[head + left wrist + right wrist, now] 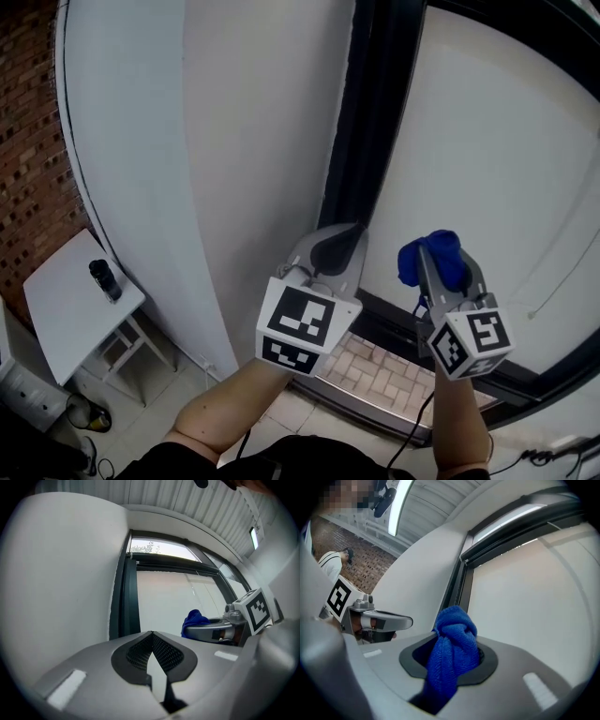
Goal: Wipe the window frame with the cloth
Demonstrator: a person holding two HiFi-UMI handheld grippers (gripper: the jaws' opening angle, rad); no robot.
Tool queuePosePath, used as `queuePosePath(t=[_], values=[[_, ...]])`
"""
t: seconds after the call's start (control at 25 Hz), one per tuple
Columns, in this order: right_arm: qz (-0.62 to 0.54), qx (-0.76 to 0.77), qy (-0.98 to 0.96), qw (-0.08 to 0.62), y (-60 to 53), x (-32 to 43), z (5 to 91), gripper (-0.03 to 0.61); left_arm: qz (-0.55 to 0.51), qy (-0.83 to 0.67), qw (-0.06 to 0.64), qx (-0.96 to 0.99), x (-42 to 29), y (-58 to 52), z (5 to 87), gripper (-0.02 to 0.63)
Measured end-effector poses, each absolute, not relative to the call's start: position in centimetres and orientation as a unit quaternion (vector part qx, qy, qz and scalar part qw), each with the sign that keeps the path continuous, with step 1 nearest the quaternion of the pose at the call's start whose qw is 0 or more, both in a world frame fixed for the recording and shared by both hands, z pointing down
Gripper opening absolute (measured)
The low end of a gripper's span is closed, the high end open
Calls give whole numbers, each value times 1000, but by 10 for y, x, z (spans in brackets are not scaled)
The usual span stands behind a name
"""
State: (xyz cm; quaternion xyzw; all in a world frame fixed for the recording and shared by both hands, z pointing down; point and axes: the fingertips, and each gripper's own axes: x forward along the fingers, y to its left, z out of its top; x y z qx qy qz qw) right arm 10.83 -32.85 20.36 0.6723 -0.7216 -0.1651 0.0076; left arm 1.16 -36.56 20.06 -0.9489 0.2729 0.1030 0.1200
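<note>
A bunched blue cloth (432, 259) (454, 654) (195, 620) sticks out of my right gripper (441, 267) (457, 656), whose jaws are shut on it. It hovers in front of the pale window pane (487, 169), a little right of the dark vertical window frame (364, 122) (125, 592) (458, 588) and apart from it. My left gripper (339, 246) (152, 652) is shut with nothing held, its tips meeting just below the dark frame's lower part.
A white wall panel (234, 159) runs left of the frame. A small white table (66, 300) with a dark bottle (105, 279) stands at lower left by a brick wall (28, 141). The dark bottom frame rail (394, 323) lies over brick paving (375, 370).
</note>
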Motion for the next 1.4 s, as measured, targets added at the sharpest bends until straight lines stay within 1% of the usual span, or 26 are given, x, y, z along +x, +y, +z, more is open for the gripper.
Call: queuePosePath(t=[0.28,0.4,0.48,0.6,0.8,1.04,1.4], values=[[-146,688,-710,15,-298,102,241,104,106,255,124,-953,14,-341,236,-6],[-129,707,-695,20,-281,113,260,104,92,236,94,-963,26,-337,266,-6],[-119,725,-678,21,-266,126,267,104,91,221,73,-968,35,-333,279,-6],[-106,755,-647,10,-235,151,276,104,90,190,61,-976,56,-318,291,-6],[-94,803,-588,7,-176,190,292,104,74,143,54,-986,85,-291,306,-6],[-78,831,-551,-19,-116,236,304,103,66,113,63,-989,119,-257,310,-6],[-63,829,-555,-2,-54,289,326,101,44,102,54,-992,174,-208,336,-6]])
